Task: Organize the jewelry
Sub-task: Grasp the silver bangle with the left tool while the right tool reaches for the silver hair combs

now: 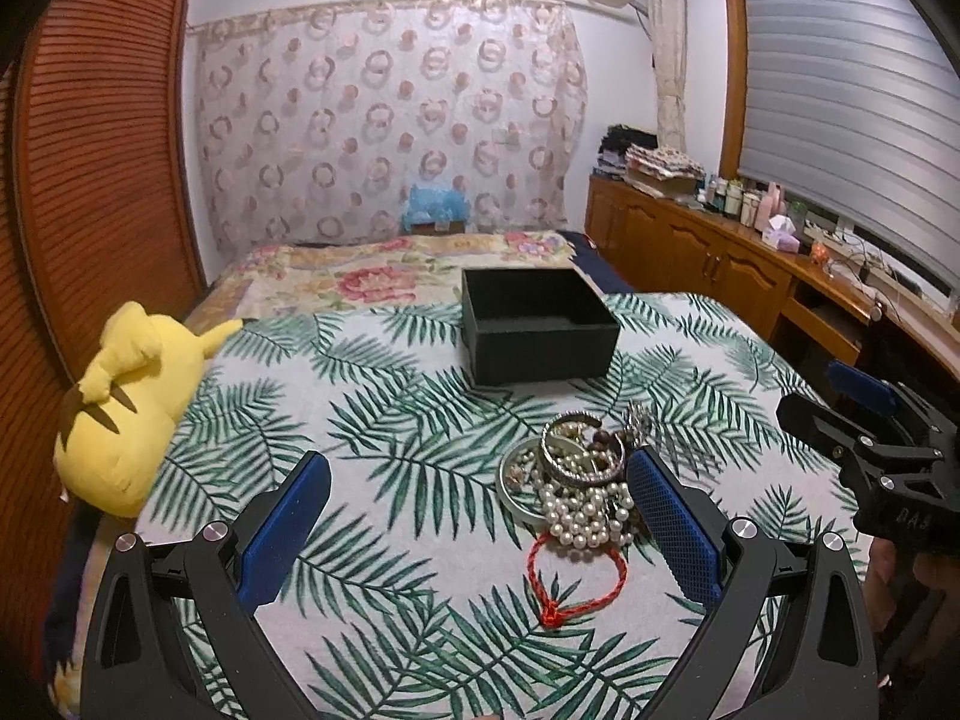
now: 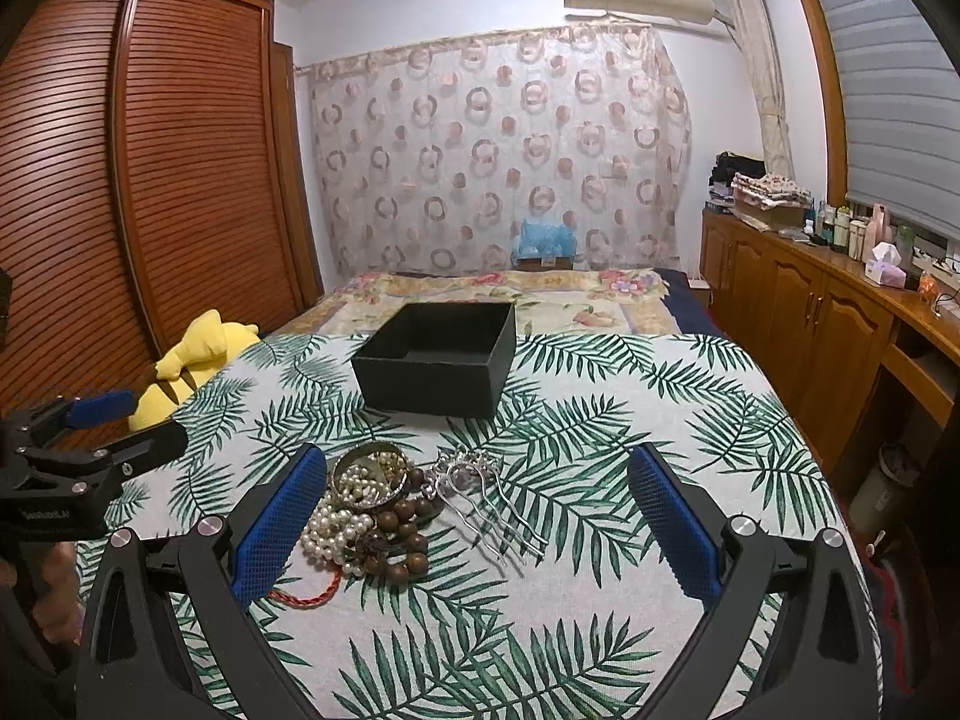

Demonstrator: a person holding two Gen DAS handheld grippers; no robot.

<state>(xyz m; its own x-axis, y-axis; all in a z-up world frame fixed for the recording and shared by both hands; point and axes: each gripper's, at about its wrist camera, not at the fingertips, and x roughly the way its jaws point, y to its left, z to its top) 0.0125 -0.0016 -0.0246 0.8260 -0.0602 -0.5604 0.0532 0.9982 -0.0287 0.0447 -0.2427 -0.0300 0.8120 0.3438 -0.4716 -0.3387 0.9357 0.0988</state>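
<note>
A pile of jewelry lies on the leaf-print cloth: a pearl necklace (image 1: 579, 516) (image 2: 336, 525), a silver bangle (image 1: 579, 447) (image 2: 369, 477), brown wooden beads (image 2: 399, 531), a red cord bracelet (image 1: 576, 576) (image 2: 309, 594) and a silver hair comb (image 2: 489, 495). An open, empty black box (image 1: 534, 324) (image 2: 438, 360) stands behind the pile. My left gripper (image 1: 480, 516) is open and empty, with the pile by its right finger. My right gripper (image 2: 480, 516) is open and empty, with the pile by its left finger.
A yellow plush toy (image 1: 129, 408) (image 2: 192, 366) lies at the bed's left edge, beside a wooden louvred wardrobe (image 2: 150, 180). Wooden cabinets (image 2: 810, 324) with bottles run along the right wall. A floral blanket (image 1: 372, 279) covers the far bed.
</note>
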